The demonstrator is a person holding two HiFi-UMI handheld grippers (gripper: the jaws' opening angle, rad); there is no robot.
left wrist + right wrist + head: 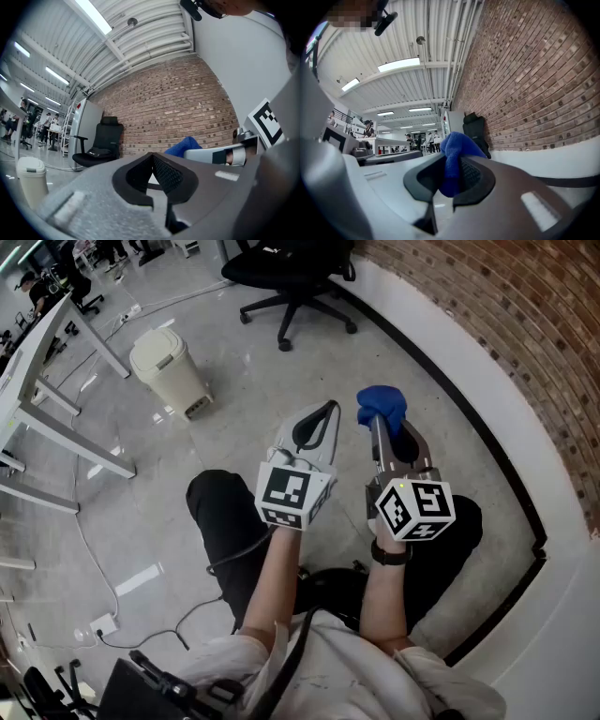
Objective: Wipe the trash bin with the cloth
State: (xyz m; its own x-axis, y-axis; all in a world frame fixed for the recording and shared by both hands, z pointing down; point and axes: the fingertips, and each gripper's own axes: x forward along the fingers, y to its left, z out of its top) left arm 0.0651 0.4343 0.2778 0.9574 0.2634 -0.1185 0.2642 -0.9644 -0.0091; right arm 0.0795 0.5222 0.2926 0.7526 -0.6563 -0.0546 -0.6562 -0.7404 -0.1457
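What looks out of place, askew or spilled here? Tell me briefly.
Nothing stands out. The trash bin stands upright on the floor with its lid down, apart from both grippers. The cloth is bunched but clamped in the right gripper, not dropped. The left gripper is shut and empty.

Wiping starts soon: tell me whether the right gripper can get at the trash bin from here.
Probably not from here. The right gripper, shut on the blue cloth, is held well short of the trash bin, off to the left. Bare floor lies between, so stepping closer should do.
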